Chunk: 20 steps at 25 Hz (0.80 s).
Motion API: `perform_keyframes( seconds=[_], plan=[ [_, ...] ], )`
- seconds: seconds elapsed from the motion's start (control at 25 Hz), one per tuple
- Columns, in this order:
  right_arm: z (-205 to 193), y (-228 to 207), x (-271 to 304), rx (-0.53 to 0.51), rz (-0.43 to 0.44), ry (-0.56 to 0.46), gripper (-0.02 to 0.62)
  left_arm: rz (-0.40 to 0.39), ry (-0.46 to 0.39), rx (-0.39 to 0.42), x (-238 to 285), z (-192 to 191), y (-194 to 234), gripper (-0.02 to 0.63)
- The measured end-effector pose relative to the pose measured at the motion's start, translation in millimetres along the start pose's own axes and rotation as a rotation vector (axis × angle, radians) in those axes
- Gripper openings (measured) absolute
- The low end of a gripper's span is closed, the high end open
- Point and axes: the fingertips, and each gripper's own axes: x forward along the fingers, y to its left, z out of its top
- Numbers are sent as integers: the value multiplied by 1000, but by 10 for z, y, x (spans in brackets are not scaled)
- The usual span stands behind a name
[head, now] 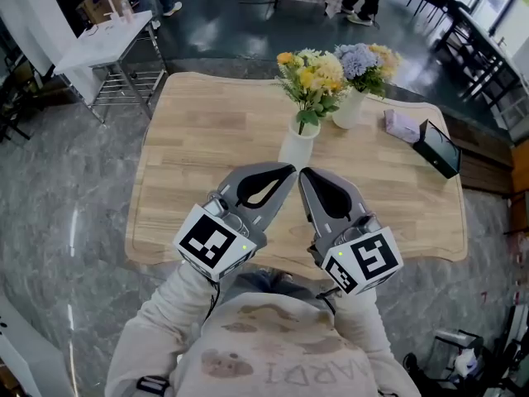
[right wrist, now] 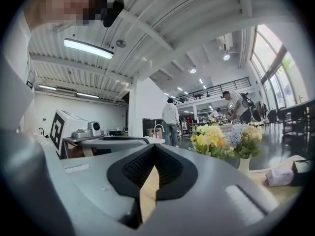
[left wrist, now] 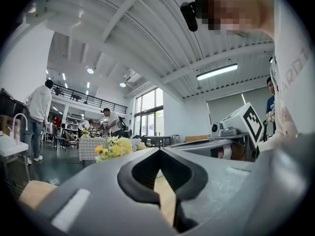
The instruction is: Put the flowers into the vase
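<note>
Two bunches of flowers stand in white vases on the wooden table [head: 198, 139]. The nearer vase [head: 297, 145] holds yellow and orange flowers [head: 312, 79]; the farther vase [head: 348, 109] holds pale blue and yellow flowers [head: 364, 63]. My left gripper [head: 289, 170] and right gripper [head: 302, 174] hover side by side above the table's near edge, just short of the nearer vase, both shut with nothing between the jaws. The left gripper view shows the yellow flowers [left wrist: 114, 148] beyond its shut jaws. Both bouquets [right wrist: 212, 139] and the farther vase [right wrist: 244, 165] appear in the right gripper view.
A pale purple packet [head: 402, 126] and a black box [head: 437, 148] lie at the table's right end. A white table on a metal frame [head: 107, 40] stands at the far left. People walk in the hall behind.
</note>
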Motion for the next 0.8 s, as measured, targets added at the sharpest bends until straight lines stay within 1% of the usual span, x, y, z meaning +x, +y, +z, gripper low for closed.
perform_keyframes(
  seconds=[0.6, 0.8],
  plan=[
    [46, 43, -317, -6, -6, -9, 25, 16, -6, 8, 40, 53, -262, 0],
    [-3, 43, -364, -9, 0, -10, 25, 13, -6, 6, 67, -5, -325, 0]
  ],
)
